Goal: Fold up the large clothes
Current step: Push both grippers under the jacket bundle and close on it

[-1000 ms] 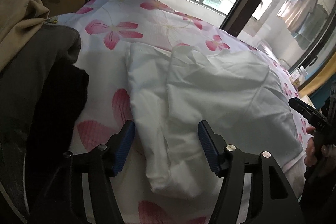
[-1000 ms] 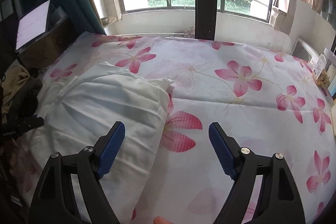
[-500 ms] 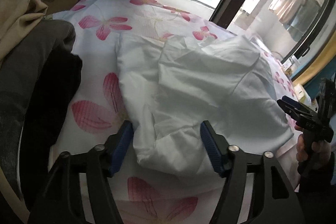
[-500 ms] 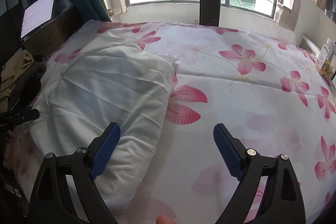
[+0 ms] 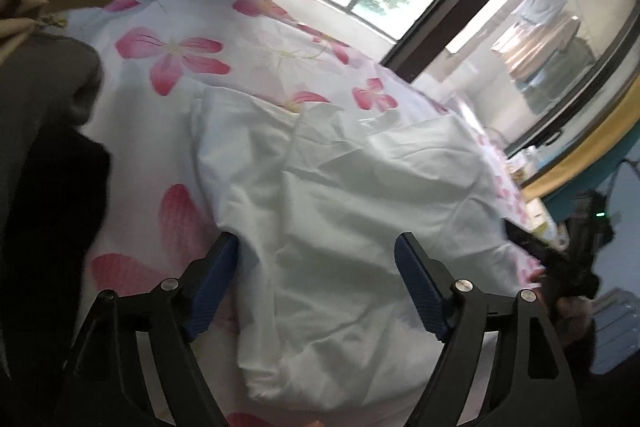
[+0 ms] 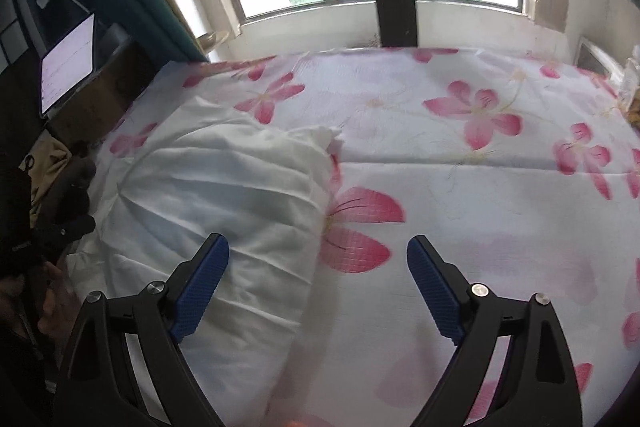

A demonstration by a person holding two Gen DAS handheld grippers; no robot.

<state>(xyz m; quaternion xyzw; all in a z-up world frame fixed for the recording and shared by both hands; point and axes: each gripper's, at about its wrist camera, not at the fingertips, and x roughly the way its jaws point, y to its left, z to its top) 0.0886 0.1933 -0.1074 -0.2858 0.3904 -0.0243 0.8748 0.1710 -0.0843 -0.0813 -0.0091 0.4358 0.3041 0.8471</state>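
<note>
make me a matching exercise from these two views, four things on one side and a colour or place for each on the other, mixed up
Things:
1. folded garment
2. bed sheet
3. lit tablet screen
4. pile of dark and tan clothes

Descriptions:
A. white with pink flowers
B. plain white, lying on the bed
C. propped up beyond the left edge of the bed, in the right wrist view
D. heaped at the left of the left wrist view, beside the bed sheet

Pairs: 1-B, 2-A, 3-C, 4-D
</note>
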